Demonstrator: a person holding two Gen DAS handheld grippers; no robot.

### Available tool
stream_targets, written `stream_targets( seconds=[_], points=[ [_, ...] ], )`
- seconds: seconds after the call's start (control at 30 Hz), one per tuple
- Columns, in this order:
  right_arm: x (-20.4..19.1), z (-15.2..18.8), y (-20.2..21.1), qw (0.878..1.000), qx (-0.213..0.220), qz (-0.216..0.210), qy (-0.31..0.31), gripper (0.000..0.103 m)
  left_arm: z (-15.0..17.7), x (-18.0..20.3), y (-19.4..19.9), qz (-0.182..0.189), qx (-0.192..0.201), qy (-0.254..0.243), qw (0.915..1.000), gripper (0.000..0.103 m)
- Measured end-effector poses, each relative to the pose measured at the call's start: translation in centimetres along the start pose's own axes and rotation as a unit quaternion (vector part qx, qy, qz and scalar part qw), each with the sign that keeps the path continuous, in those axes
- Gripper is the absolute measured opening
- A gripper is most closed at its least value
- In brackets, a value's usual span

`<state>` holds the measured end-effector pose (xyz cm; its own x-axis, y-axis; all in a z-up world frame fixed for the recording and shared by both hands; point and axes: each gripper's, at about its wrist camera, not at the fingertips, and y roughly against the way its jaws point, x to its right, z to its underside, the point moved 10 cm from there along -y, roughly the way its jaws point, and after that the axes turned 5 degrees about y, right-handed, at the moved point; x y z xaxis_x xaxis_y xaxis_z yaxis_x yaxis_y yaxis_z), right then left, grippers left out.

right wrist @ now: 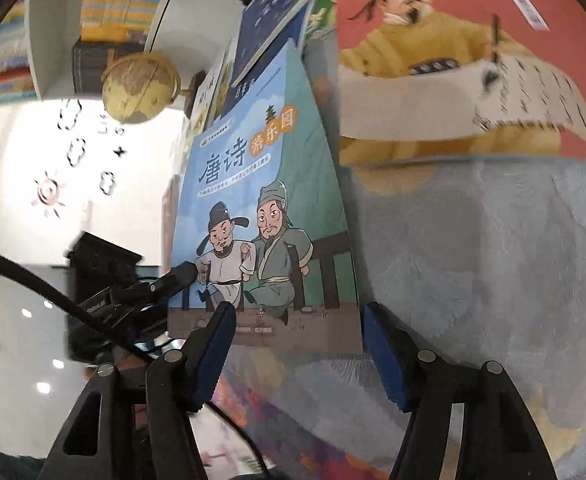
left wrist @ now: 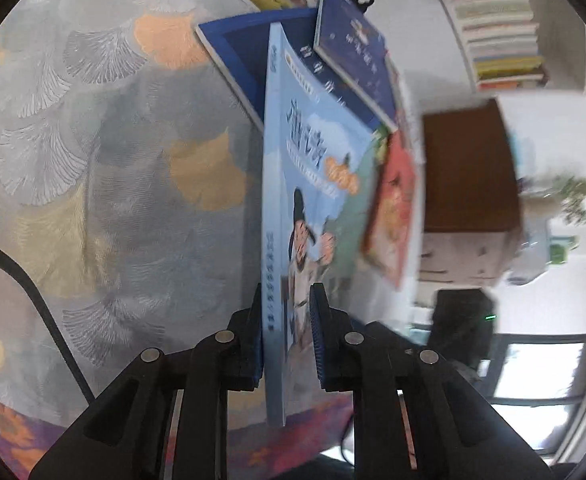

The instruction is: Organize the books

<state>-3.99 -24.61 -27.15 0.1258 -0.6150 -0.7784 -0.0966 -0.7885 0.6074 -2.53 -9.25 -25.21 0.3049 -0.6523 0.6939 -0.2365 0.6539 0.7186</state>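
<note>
The left gripper (left wrist: 287,344) is clamped on the bottom edge of a light blue book (left wrist: 313,184), which stands upright straight ahead of it. The right gripper (right wrist: 299,344) is open, its pads apart just below that book (right wrist: 265,216).

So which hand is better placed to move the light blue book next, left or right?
Probably left. The left tongs are already shut on the light blue book, gripping it by the edge. The right tongs stand open at its lower edge, pads not pressing on it.
</note>
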Motion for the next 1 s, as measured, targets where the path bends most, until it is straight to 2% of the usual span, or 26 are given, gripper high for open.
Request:
stream_targets(
  seconds=[0.07,0.17,0.23,0.3,0.33,0.4,0.43,0.5,0.53,0.57,0.6,0.67,0.7,0.73,0.77,0.87,1.0],
  points=[
    [-0.3,-0.4,-0.4,1.0,-0.002,0.011,0.012,0.065,0.4,0.1,-0.6,-0.005,-0.002,0.0,1.0,0.015],
    [-1.5,-1.0,-0.5,1.0,0.0,-0.009,0.008,0.065,0.8,0.4,-1.3,-0.005,-0.001,0.006,1.0,0.015],
    [-2.3,-1.1,-0.1,1.0,0.008,-0.005,0.018,0.066,0.3,0.8,-0.8,0.041,0.006,0.033,0.9986,0.015],
    [-1.8,-1.2,0.0,1.0,0.013,0.011,0.018,0.069,-0.2,1.7,-0.1,0.118,-0.005,0.067,0.9907,0.015],
    [-1.1,-1.1,-0.2,1.0,0.009,0.003,0.003,0.069,-0.3,2.2,0.1,0.134,-0.011,0.072,0.9883,0.015],
    [0.4,-0.6,-0.7,0.999,0.0,-0.019,-0.041,0.069,-0.5,2.9,0.4,0.141,-0.015,0.063,0.9879,0.015],
    [0.6,-0.6,-0.4,0.997,0.011,-0.042,-0.056,0.069,-0.5,3.2,0.4,0.154,-0.022,0.068,0.9854,0.015],
    [0.8,-1.1,-0.3,0.996,0.014,-0.063,-0.068,0.069,-0.3,3.5,0.1,0.176,-0.04,0.083,0.9799,0.015],
    [0.8,-1.5,-0.3,0.995,0.019,-0.072,-0.07,0.069,-0.2,3.6,-0.2,0.174,-0.045,0.081,0.9804,0.015],
    [0.7,-1.8,-0.3,0.995,0.021,-0.074,-0.068,0.065,-0.1,3.5,-0.4,0.164,-0.046,0.076,0.9824,0.015],
    [0.6,-2.0,-0.4,0.995,0.021,-0.072,-0.062,0.051,0.1,3.2,-0.8,0.145,-0.048,0.068,0.986,0.015],
    [0.1,-2.4,-0.5,0.998,0.024,-0.053,-0.038,0.043,0.5,2.5,-1.5,0.095,-0.049,0.053,0.9929,0.015],
    [0.2,-2.6,-0.3,0.999,0.029,-0.027,-0.021,0.034,0.7,1.8,-1.9,0.048,-0.047,0.035,0.9971,0.017],
    [-0.1,-2.6,0.0,0.999,0.034,-0.011,-0.002,0.029,0.9,1.4,-2.2,0.014,-0.046,0.017,0.9987,0.021],
    [-0.3,-2.5,0.0,0.999,0.033,0.008,0.019,0.024,1.1,1.3,-2.6,-0.017,-0.045,-0.001,0.9989,0.021],
    [-0.7,-1.9,-0.3,0.99,0.02,0.098,0.096,0.023,1.9,1.6,-3.5,-0.078,-0.032,-0.05,0.9952,0.021],
    [-1.0,-1.4,-1.3,0.978,0.002,0.149,0.148,0.023,2.3,2.5,-3.8,-0.156,0.009,-0.126,0.9796,0.021]
  ],
)
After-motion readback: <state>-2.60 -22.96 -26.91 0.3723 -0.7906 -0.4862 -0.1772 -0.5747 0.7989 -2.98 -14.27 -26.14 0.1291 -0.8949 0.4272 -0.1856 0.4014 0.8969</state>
